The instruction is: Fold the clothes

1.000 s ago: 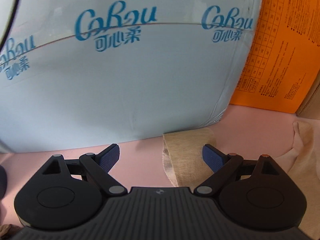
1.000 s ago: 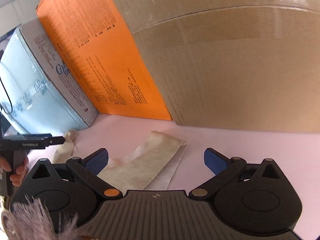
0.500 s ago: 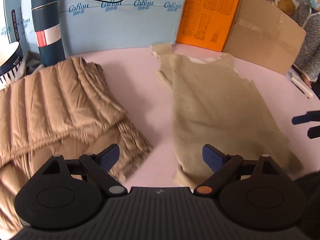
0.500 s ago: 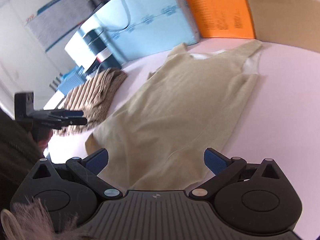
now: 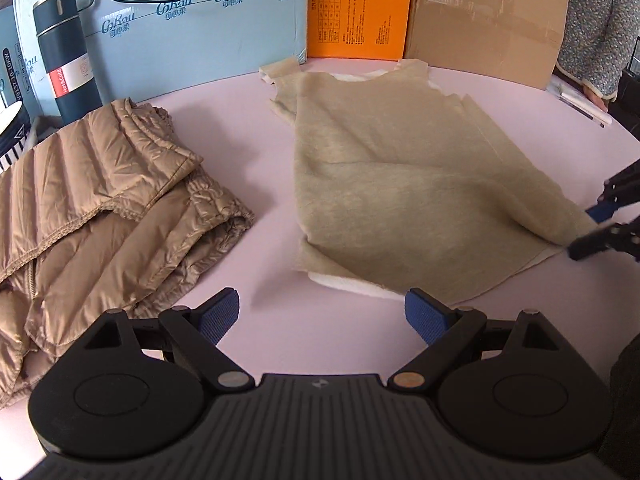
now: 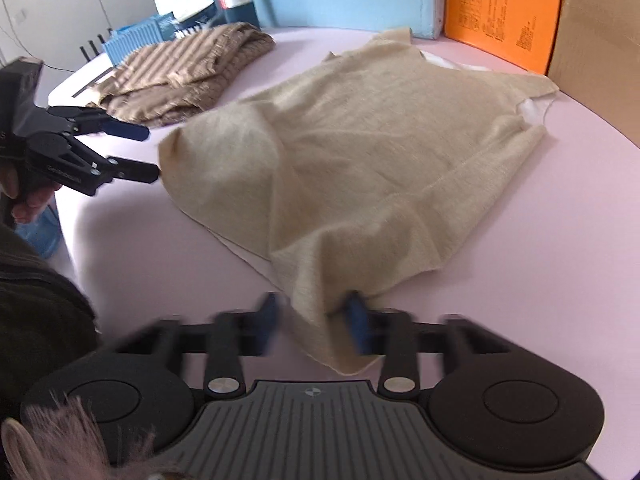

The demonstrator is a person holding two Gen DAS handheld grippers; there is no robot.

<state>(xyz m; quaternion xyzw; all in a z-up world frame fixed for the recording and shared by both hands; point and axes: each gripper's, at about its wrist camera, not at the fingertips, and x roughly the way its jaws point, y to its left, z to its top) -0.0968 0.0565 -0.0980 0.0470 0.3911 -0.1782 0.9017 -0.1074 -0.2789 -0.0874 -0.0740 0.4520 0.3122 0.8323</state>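
Plainly, from the left wrist, the left gripper [image 5: 322,312] gapes wide and empty near the vest's [image 5: 400,184] hem on the table [image 5: 248,120].

From the right wrist, the right gripper [image 6: 314,322], blurred, seems half-closed around a hem corner; a thin bite could slip, dropping the fold.

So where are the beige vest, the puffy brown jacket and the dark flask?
Beige vest [image 5: 400,184], left wrist view, middle of its front.
Puffy brown jacket [image 5: 100,200], left wrist view, quilted top layer.
Dark flask [image 5: 66,64], left wrist view, body.

left wrist cam sits low at the surface [image 5: 260,128] near edge, facing the back boxes [image 5: 208,28]. right wrist cam angles left, close in. both share the beige vest [image 5: 400,184].
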